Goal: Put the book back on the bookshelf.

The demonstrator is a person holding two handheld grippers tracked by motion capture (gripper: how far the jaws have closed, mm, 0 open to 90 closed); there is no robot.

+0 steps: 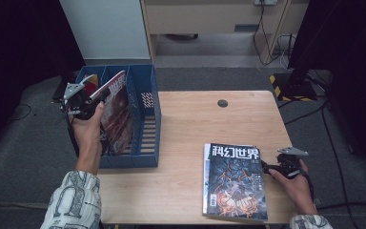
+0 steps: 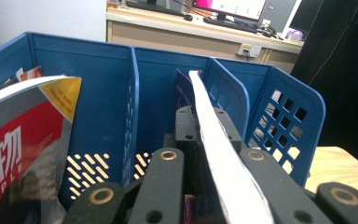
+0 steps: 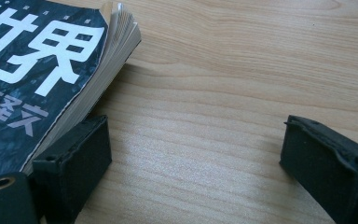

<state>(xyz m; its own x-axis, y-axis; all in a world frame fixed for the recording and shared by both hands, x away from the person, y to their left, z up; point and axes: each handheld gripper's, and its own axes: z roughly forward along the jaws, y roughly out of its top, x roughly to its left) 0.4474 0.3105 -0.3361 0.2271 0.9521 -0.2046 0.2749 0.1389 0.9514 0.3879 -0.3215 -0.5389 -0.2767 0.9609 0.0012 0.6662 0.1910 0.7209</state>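
Observation:
A blue three-slot file rack (image 1: pixel 145 119) stands on the table's left end. My left gripper (image 1: pixel 100 98) is shut on the top edge of a red-covered magazine (image 1: pixel 116 107), which leans tilted in the rack's middle slot. In the left gripper view its white page edge (image 2: pixel 214 140) runs between the closed jaws. Another magazine (image 2: pixel 18 154) with a red cover stands in the left slot. A dark magazine (image 1: pixel 233 179) lies flat at the table's front right. My right gripper (image 1: pixel 268 168) is open at its right edge, one pad (image 3: pixel 74 163) against the pages (image 3: pixel 28 56).
The wooden table (image 1: pixel 186 129) has a round cable hole (image 1: pixel 222 103) near its back edge. The rack's right wall (image 2: pixel 289 126) is perforated. Beyond the table are a desk with monitors (image 2: pixel 228 7), floor cables and a yellow-black striped base (image 1: pixel 286 88).

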